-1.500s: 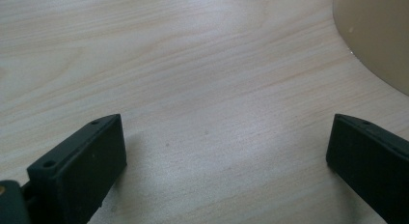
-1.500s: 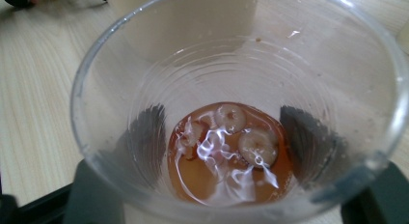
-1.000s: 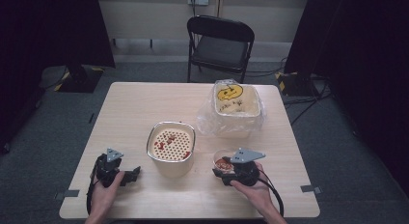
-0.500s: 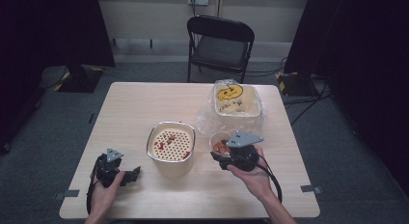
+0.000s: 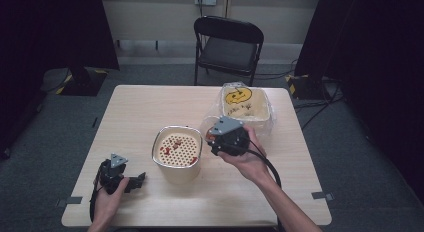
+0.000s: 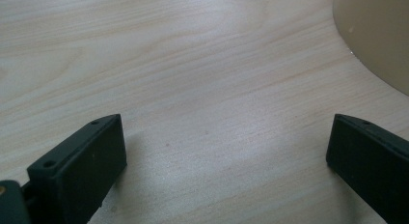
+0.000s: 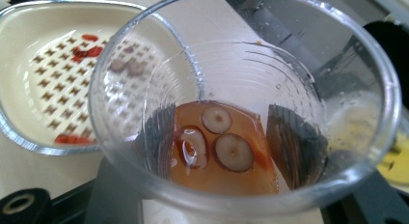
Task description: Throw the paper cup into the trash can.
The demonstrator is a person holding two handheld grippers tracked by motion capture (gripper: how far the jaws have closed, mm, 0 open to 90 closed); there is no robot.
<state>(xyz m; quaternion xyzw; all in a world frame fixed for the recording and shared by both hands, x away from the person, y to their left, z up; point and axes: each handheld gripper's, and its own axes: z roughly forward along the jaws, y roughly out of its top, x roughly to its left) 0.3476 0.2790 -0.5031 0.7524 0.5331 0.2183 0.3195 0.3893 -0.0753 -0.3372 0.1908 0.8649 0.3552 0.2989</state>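
Resting on the light wooden table [image 5: 150, 107], near its front left corner, the left gripper [image 5: 131, 181] is held by the person's left hand [image 5: 106, 201]. In the left gripper view its two black jaws are seen spread wide apart with only bare wood between them, and a part of the beige wall of the strainer bowl [image 6: 381, 35] is seen at the upper right.

The right gripper [image 5: 216, 138] is held by the right hand [image 5: 247, 159] above the table, just beside the right rim of the strainer bowl [image 5: 177, 153] and in front of the plastic-wrapped container [image 5: 245, 108] with a yellow smiling face on it. In the right gripper view a clear plastic cup [image 7: 246, 108] is seen pinched between the jaws, which are visible as dark shapes through its wall on both sides. A little brownish liquid and three round slices [image 7: 217, 139] are lying at the bottom of the cup. Behind the cup the strainer insert [image 7: 53, 74] is seen, cream coloured with many small holes, and some red pieces [image 7: 87, 51] are lying on it.

A black folding chair [image 5: 228, 47] is standing on the grey floor behind the table.
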